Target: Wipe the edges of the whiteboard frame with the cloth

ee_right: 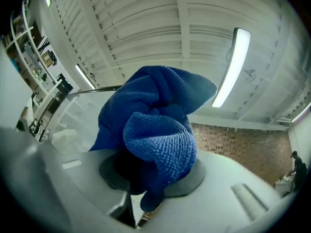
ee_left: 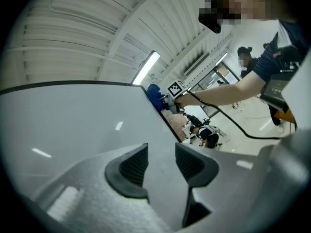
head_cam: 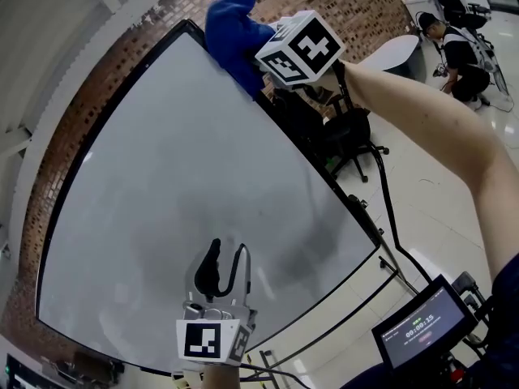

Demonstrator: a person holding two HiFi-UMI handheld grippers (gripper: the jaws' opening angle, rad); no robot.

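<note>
The whiteboard (head_cam: 186, 185) fills the head view, with its black frame (head_cam: 324, 177) running down the right side. A blue cloth (head_cam: 231, 31) is bunched at the frame's upper corner, and my right gripper (head_cam: 247, 55) is shut on it. In the right gripper view the cloth (ee_right: 155, 125) bulges out over both jaws of the right gripper (ee_right: 153, 171). My left gripper (head_cam: 219, 272) is low on the board's face, open with nothing between its fingers. The left gripper (ee_left: 162, 166) looks along the board toward the cloth (ee_left: 154, 95) and the frame (ee_left: 167, 123).
A black office chair (head_cam: 349, 136) stands just past the frame's right side. A person (head_cam: 458, 55) crouches at the far right by a white table (head_cam: 397, 51). A small monitor (head_cam: 422, 331) sits at lower right. A brick wall (head_cam: 357, 6) lies behind the board.
</note>
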